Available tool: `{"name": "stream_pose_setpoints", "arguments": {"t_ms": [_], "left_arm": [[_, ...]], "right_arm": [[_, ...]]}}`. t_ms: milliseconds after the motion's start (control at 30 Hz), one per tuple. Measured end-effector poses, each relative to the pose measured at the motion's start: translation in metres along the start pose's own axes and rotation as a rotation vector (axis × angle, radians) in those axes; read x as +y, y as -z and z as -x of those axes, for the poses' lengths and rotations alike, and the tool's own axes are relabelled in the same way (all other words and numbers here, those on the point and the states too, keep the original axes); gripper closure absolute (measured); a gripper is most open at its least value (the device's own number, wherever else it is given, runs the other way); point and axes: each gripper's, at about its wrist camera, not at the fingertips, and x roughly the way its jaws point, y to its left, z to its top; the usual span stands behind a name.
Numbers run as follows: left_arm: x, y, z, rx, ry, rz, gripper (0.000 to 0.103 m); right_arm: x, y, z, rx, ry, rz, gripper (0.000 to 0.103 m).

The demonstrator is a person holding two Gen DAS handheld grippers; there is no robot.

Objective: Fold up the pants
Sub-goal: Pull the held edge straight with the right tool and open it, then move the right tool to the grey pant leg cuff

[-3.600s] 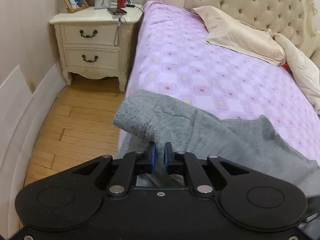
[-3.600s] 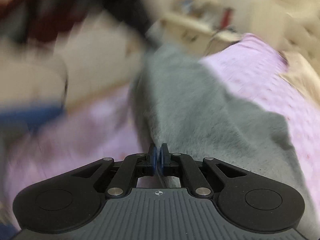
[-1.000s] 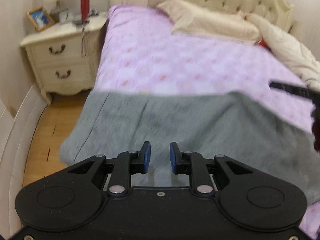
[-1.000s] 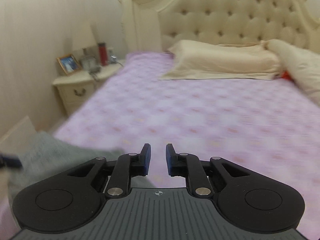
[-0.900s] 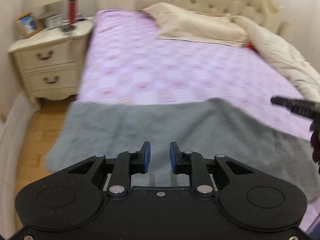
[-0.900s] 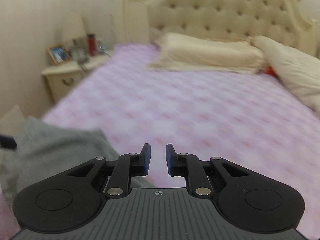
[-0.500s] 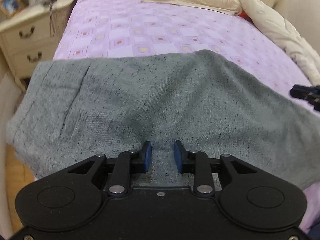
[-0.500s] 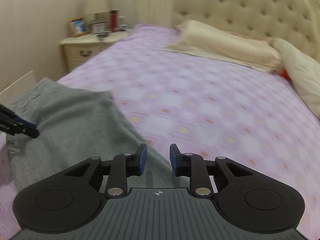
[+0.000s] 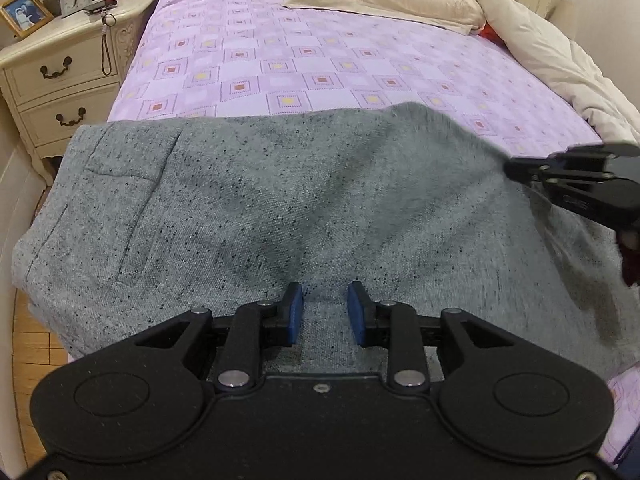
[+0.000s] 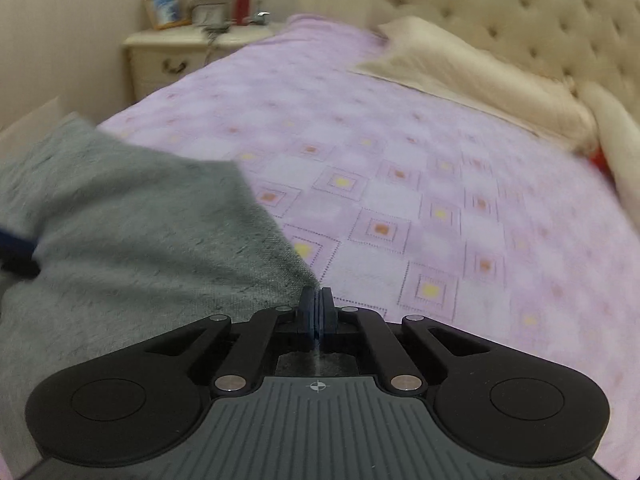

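Left gripper [image 9: 323, 311]: fingers spread apart, nothing between them, hovering just above the near edge of the grey pants [image 9: 248, 208], which lie flat across the foot of the purple bedspread [image 9: 320, 60] ahead of the fingers. Right gripper [image 10: 317, 312]: fingers pressed together on the pants' right edge; the cloth spreads to the left of its fingertips, bedspread to the right.
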Motion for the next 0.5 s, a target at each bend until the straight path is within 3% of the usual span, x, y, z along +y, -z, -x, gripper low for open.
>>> {"name": "stream_pose_setpoints", "arguments": {"t_ms": [100,233,500], "left_arm": [[-0.002,0.0,0.0,-0.001,-0.006,-0.015,0.064],[-0.001,-0.001,0.001,0.002,-0.005,-0.014,0.064],[-0.01,0.001,0.001,-0.01,-0.037,-0.053,0.064]], "right_arm": [[-0.01,0.002,0.016,-0.036,-0.014,-0.067,0.098],[-0.044,0.007,0.063,-0.122,0.079,-0.192,0.091],[-0.122,0.072,0.174,-0.133,0.384,-0.427,0.091]]}}
